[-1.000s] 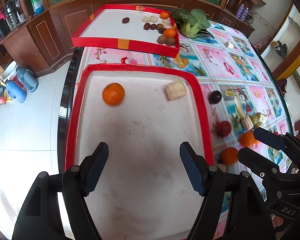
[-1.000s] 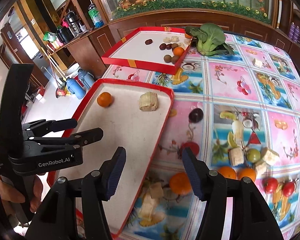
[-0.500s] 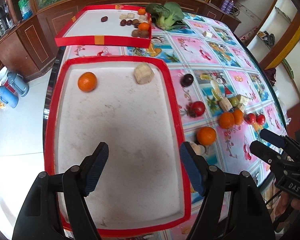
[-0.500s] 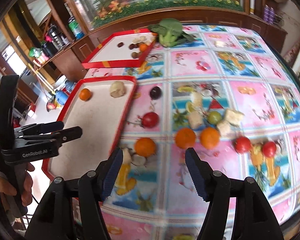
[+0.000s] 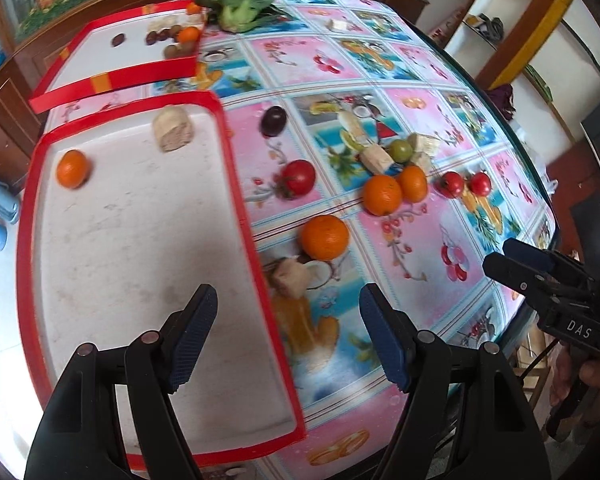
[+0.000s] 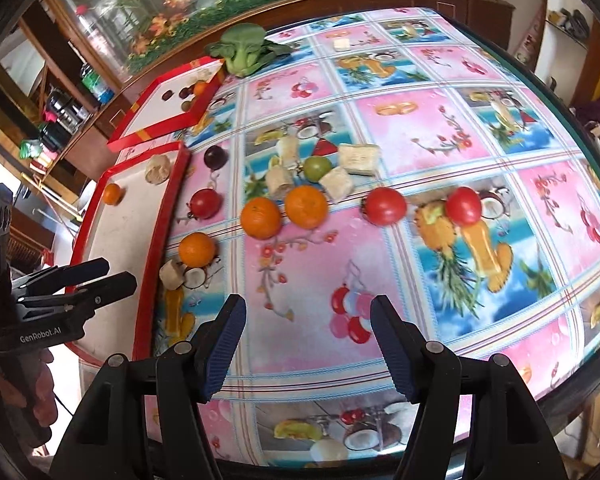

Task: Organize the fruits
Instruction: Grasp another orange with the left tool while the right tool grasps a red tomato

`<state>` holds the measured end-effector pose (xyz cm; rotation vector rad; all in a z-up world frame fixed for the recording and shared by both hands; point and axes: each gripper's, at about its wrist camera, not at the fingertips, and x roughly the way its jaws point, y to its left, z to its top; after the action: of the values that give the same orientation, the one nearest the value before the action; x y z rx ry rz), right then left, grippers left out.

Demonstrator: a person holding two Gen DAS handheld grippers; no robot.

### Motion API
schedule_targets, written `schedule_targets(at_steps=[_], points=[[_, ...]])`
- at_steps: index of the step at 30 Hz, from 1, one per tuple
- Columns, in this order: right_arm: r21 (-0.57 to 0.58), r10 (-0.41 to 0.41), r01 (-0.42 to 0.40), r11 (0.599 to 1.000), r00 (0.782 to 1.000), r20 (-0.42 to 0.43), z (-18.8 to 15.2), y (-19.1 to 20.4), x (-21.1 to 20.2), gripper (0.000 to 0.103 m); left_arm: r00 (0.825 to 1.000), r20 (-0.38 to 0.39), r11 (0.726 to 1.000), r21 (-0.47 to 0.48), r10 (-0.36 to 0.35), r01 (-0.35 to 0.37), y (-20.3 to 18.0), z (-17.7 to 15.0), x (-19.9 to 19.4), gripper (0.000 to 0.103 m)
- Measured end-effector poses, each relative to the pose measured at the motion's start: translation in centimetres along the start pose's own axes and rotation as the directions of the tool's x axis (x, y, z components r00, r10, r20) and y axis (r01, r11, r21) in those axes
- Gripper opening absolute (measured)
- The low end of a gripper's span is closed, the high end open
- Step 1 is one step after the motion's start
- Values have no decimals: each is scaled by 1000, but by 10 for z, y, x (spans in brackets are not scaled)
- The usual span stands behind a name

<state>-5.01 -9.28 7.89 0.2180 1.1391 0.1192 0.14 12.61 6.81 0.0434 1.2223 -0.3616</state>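
A red-rimmed white tray [image 5: 236, 168] [image 6: 168, 216] holds one orange [image 5: 73, 168] [image 6: 112, 194] and a pale chunk [image 5: 173, 133]. On the patterned tablecloth lie three oranges [image 5: 325, 237] [image 6: 261, 217], red tomatoes [image 5: 298, 178] [image 6: 385, 206], a dark plum [image 5: 273, 120] [image 6: 215, 157], a green fruit [image 6: 317, 168] and pale banana pieces [image 6: 357, 159]. My left gripper [image 5: 288, 332] is open and empty over the tray's right rim. My right gripper [image 6: 306, 344] is open and empty above the table's near edge.
A second red tray [image 5: 120, 80] [image 6: 156, 132] with small fruits sits at the far side, next to a green leafy vegetable [image 5: 240, 4] [image 6: 242, 50]. A pale chunk [image 5: 290, 278] lies just right of the near tray. A wooden cabinet runs behind the table.
Both grippers have pulled back and swung right. The left view now spans the tray's right rim and the loose fruit; the right view centres on the tablecloth. Both stay open.
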Motion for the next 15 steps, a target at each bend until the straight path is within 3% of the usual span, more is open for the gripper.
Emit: schedule_targets(at_steps=[10,15], points=[[94,-18,17,995,1000,12,4,-46,-4,67,999,-41,1000,3,1,-1,-16,17,25,73],[43,7,-6,999,1000,-20,9,-49,6,63,999,-44,1000,2,-4,4,-22,23,34,73]])
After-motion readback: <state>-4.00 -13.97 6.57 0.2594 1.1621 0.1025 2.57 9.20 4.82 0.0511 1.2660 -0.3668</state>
